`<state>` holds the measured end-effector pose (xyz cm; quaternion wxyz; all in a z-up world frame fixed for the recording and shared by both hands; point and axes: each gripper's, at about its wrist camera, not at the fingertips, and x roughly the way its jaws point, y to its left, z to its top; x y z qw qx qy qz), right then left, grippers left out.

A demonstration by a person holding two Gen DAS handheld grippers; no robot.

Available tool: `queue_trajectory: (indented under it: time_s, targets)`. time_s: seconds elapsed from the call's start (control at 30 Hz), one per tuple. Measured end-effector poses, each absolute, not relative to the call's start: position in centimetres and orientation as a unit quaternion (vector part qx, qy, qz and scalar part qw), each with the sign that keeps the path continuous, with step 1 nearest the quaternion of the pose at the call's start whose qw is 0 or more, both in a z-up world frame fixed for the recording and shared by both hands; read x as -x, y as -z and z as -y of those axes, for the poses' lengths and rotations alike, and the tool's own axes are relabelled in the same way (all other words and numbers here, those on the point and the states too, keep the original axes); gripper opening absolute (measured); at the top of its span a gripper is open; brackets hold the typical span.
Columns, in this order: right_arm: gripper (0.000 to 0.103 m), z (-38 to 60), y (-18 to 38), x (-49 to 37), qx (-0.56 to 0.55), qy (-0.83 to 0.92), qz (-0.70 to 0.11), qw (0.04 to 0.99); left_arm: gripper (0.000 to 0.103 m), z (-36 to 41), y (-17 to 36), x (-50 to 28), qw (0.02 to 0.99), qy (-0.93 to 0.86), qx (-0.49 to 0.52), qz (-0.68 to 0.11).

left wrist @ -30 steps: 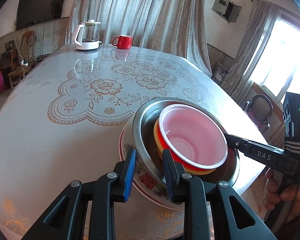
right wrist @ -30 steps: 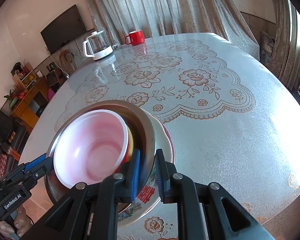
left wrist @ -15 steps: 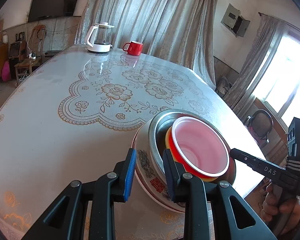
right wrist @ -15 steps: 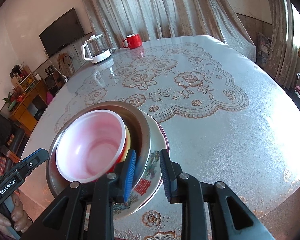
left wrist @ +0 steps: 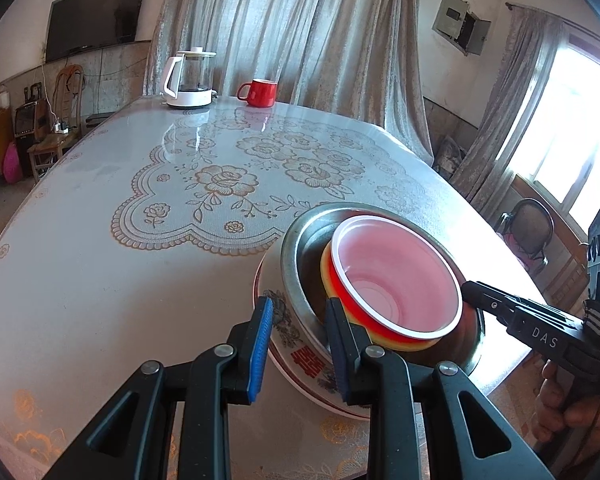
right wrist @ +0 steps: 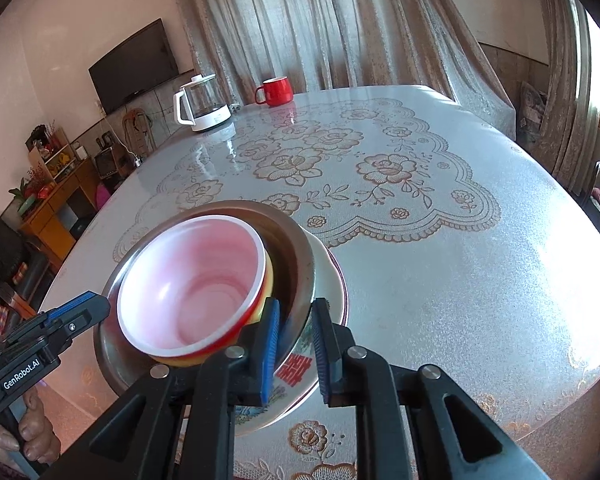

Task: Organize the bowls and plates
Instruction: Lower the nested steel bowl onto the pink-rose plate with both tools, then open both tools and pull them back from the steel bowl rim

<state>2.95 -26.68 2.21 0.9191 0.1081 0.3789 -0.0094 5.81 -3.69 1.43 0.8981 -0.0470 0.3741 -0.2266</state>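
I am working at the near edge of the big round table (left wrist: 80, 280), where the stack is sitting, partly hanging over that edge. At the bottom is the flowered plate (right wrist: 332, 280), then the steel bowl (left wrist: 300, 248), then the red bowl (left wrist: 396, 276) with a yellow one under it. I am holding the stack from two sides so it is not tipping. The left gripper (left wrist: 298, 340) is pinching the rims of plate and steel bowl. The right gripper (right wrist: 294, 344) has just been closing, and it is pinching the steel rim too.
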Motion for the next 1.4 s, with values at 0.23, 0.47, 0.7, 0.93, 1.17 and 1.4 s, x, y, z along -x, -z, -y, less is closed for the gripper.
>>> queue_trajectory:
  time_s: [0.23,0.47,0.7,0.93,1.17,1.4]
  targets:
    - [0.017,26.1,-2.2,-2.9,-0.087,0.023,-0.375,0.923,0.029,3.5,-1.7,-5.6,0.903,0.217,0.045,-0.368]
    - [0.022,25.0,-3.0,-2.4,-0.062,0.046,-0.345,0.935,0.03,2.4,-2.0,-5.3,0.914,0.189,0.048,-0.356]
    - [0.033,22.8,-4.6,-1.1,-0.038,0.065,-0.293,0.953,0.034,1.1,-2.1,-4.8,0.934,0.13,0.036,-0.332]
    - [0.042,19.9,-4.6,0.0,-0.042,0.065,-0.275,0.958,0.038,-0.1,-1.7,-4.3,0.938,0.105,0.042,-0.327]
    - [0.052,18.3,-4.5,1.4,-0.028,0.085,-0.263,0.961,0.042,0.6,-0.9,-3.1,0.94,0.101,0.031,-0.323]
    - [0.057,18.4,-4.5,2.5,-0.028,0.108,-0.267,0.957,0.053,1.9,-0.8,-1.4,0.944,0.105,0.018,-0.312]
